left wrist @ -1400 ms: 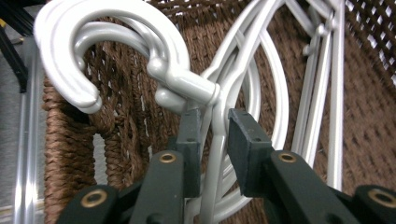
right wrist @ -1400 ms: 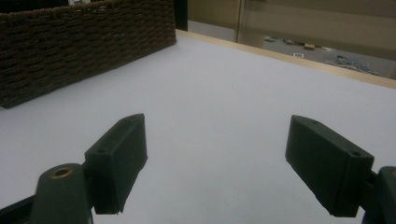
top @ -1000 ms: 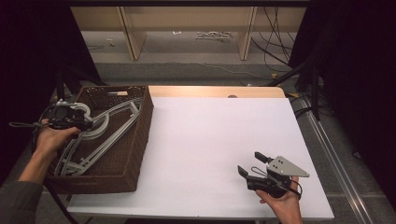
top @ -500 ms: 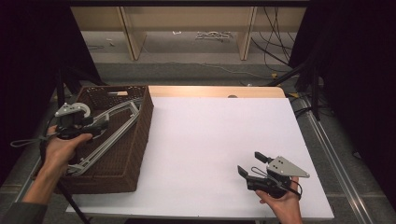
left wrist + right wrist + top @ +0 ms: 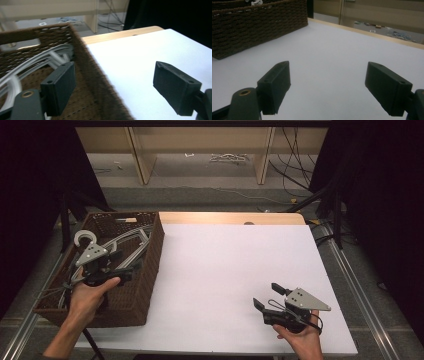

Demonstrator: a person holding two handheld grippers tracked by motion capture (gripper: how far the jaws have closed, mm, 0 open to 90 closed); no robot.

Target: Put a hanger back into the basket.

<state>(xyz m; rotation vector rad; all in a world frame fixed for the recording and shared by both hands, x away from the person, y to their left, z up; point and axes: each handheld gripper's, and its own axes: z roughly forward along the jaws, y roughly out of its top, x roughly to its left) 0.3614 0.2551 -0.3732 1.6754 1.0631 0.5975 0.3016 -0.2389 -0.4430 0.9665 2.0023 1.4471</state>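
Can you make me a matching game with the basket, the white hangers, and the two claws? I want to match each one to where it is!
Things:
1. brown basket
2. white hangers
3. left claw
4. right claw

Places:
A. over the bare white table, open
B. lying inside the basket
C. over the basket's right wall, open
D. at the table's left edge

Pairs: 1-D, 2-B, 3-C, 4-A

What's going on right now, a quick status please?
Left gripper open, over the wicker basket, straddling its right wall. White hangers lie inside, ungripped. Right gripper open, idle on the white tabletop.
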